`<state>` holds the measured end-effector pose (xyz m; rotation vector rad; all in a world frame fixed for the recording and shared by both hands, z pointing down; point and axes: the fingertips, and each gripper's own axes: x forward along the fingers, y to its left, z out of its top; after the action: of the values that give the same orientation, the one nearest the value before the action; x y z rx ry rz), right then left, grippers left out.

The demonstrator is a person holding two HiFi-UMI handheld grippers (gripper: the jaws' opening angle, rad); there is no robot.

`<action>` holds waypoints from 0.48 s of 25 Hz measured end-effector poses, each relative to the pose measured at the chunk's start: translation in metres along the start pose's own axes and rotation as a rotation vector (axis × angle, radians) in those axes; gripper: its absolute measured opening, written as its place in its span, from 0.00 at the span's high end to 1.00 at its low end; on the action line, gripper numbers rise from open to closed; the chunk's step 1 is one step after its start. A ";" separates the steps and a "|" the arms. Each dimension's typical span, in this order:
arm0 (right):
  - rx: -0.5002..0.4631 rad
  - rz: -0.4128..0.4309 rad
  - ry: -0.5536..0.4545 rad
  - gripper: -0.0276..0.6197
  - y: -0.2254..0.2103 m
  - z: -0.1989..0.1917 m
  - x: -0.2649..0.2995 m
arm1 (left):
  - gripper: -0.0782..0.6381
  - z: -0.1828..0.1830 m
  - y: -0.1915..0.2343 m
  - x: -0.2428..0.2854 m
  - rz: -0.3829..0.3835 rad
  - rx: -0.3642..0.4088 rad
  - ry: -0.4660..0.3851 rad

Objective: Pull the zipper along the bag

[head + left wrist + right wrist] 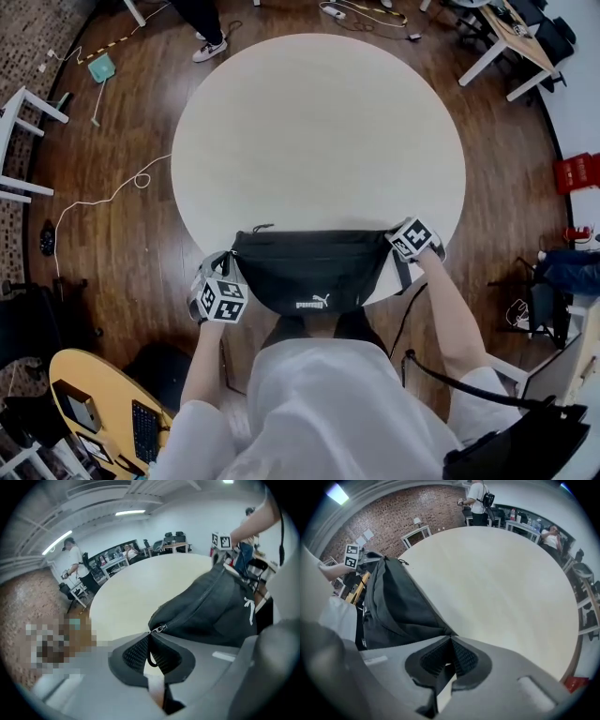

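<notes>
A black waist bag [309,267] with a white logo lies at the near edge of the round white table [319,131]. My left gripper [232,263] is at the bag's left end. In the left gripper view the left gripper [151,637] is shut on the black cord of the zipper pull, and the silver slider [158,629] sits just beyond the tips at the start of the zipper line. My right gripper [396,246] is at the bag's right end. In the right gripper view the right gripper [449,639] is shut on the corner of the bag [393,606], with black fabric between the pads.
The table stands on a wooden floor strewn with cables [103,202]. A wooden desk [103,412] is near left, white furniture [23,141] far left, and a red box [577,172] right. A person [211,28] stands beyond the table's far side.
</notes>
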<state>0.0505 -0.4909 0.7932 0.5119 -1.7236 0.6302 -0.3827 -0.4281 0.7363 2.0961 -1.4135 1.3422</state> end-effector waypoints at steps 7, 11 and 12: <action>0.012 -0.082 -0.012 0.97 0.007 0.012 0.009 | 0.85 0.006 0.006 0.043 -0.066 -0.176 -0.056; 0.098 -0.309 -0.112 0.98 -0.005 -0.003 0.008 | 0.83 0.022 -0.009 0.018 -0.144 -0.368 -0.156; 0.117 -0.371 -0.147 0.98 -0.009 -0.003 0.004 | 0.80 0.024 -0.011 0.011 -0.145 -0.377 -0.176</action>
<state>0.0579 -0.4959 0.7992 0.9546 -1.6748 0.4346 -0.3595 -0.4445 0.7353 2.0492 -1.4175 0.7795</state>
